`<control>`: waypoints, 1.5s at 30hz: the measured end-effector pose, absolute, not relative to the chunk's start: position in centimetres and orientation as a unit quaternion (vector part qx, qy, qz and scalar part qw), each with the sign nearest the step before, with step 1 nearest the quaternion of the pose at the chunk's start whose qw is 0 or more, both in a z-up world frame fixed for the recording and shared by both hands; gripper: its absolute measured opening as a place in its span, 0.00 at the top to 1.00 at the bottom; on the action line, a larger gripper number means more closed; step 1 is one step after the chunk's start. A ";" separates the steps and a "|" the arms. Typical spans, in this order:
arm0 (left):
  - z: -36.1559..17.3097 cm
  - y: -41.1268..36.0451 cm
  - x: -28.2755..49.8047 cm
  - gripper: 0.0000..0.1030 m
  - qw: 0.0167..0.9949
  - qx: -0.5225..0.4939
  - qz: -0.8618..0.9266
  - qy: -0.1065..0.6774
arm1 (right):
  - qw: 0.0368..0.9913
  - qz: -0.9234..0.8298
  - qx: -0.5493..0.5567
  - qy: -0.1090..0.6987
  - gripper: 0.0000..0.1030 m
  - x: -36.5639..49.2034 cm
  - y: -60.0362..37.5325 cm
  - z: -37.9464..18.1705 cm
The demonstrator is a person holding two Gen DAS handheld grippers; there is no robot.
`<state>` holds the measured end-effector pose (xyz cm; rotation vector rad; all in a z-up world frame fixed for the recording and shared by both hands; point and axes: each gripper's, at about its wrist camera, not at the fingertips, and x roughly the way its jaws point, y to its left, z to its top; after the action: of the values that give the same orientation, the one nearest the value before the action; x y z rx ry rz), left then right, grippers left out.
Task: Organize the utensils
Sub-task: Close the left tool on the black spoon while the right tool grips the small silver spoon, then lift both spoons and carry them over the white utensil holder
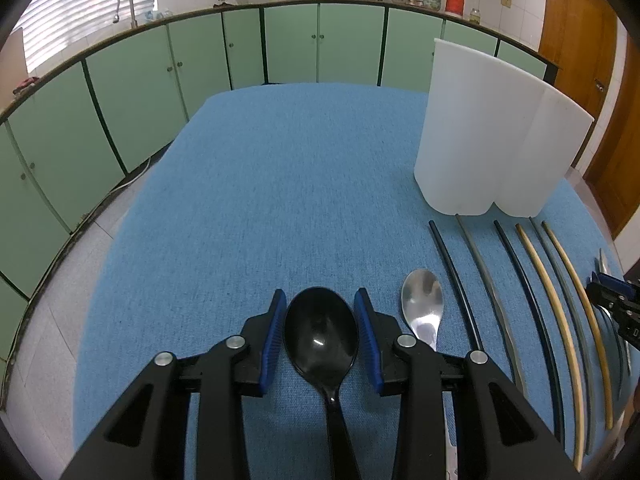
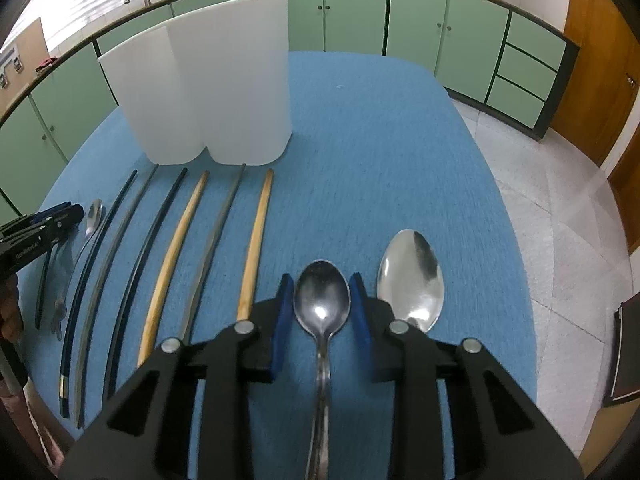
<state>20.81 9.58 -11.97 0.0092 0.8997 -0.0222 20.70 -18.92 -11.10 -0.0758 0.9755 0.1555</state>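
A black plastic spoon (image 1: pixel 320 340) lies with its bowl between the blue pads of my left gripper (image 1: pixel 321 298), which is shut on the bowl's two sides. Its handle runs back under the gripper. In the right wrist view, a small metal spoon (image 2: pixel 322 300) sits bowl-up between the pads of my right gripper (image 2: pixel 321 282), and both pads touch its edges. A larger metal spoon (image 2: pixel 412 276) lies just right of it. A white two-part utensil holder (image 1: pixel 492 132) (image 2: pixel 212 92) stands upright on the blue table top (image 1: pixel 260 200).
Several chopsticks (image 2: pixel 172 256) (image 1: pixel 544 300) lie side by side in front of the holder. Another metal spoon (image 1: pixel 422 308) rests right of the left gripper. Green cabinets ring the room. The table edge drops to a tiled floor (image 2: pixel 568 240) on the right.
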 end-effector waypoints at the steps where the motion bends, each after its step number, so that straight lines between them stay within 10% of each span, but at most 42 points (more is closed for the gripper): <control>1: -11.9 9.6 20.7 0.66 0.901 0.003 -0.010 0.433 | 0.881 0.075 -0.034 0.466 0.74 20.6 -19.0 -11.1; 45: 4.6 8.3 21.3 0.67 0.988 -0.043 -0.076 0.131 | 0.974 0.139 0.040 0.172 0.74 21.9 -19.6 7.5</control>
<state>21.31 8.31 4.64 -0.0868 0.2628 -0.1527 21.85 -19.56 7.49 0.0817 0.3465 0.2812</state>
